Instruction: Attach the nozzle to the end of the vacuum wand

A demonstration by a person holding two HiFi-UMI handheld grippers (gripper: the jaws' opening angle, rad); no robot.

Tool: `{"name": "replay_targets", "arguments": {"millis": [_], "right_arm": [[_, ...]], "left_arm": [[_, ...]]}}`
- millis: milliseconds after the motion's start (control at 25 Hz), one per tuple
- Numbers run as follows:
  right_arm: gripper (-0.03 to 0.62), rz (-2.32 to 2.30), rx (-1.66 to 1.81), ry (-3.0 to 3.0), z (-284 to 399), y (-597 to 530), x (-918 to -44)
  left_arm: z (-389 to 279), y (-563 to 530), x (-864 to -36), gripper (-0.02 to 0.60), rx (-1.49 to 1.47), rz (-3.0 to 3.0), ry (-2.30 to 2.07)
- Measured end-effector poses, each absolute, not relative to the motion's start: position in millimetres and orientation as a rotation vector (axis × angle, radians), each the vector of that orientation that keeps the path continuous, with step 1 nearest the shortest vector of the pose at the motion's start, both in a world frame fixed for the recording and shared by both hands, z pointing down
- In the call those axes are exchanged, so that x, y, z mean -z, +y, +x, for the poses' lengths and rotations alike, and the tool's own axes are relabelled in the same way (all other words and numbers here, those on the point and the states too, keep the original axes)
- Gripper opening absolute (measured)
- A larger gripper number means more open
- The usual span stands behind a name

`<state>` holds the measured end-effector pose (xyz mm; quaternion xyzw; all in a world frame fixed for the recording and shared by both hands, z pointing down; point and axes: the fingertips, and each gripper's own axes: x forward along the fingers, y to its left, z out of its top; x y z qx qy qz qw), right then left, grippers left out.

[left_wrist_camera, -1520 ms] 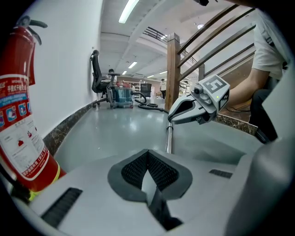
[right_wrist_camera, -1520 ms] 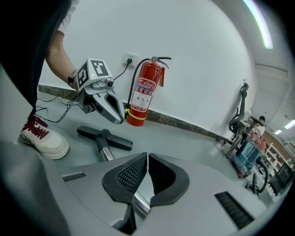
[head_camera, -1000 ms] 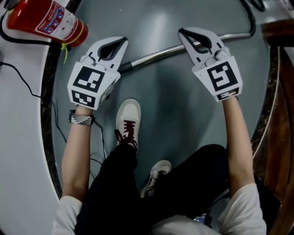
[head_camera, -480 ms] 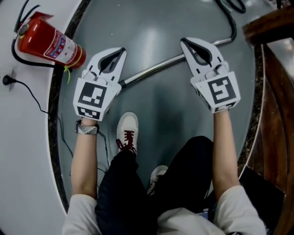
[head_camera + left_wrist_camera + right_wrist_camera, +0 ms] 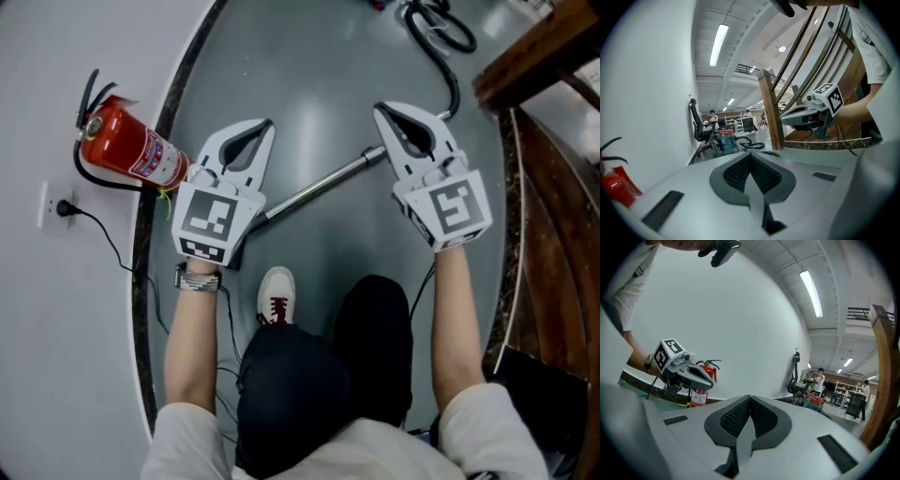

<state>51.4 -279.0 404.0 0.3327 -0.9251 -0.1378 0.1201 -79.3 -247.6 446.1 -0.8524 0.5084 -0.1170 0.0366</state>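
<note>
Head view: saw the vacuum wand [image 5: 323, 187] lying slantwise on the grey floor [image 5: 309, 84], left gripper [image 5: 266, 124] over its near end, right gripper [image 5: 379, 109] over its far end, fire extinguisher [image 5: 127, 155] off to its left. Left gripper view: found jaws pressed together, nothing between them. Right gripper view: found the same, jaws closed tight and empty.

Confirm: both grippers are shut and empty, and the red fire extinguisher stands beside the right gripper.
Wrong side: the head view shows the fire extinguisher beside the left gripper, not the right gripper. Both grippers are shut and empty.
</note>
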Motion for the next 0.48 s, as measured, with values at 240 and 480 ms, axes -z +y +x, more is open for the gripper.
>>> {"name": "replay_targets", "arguments": {"millis": [240,480], "right_arm": [[0.028,1.056,0.401,-2.697,74,-277,-352],[0.028,1.149,0.399,-2.717,105,-270,-305]], "left_arm": [[-67,-257,-404,0.002,0.323,-2.598,1.537],[-35,-262,-363,0.002,0.305,-2.625,1.447]]}}
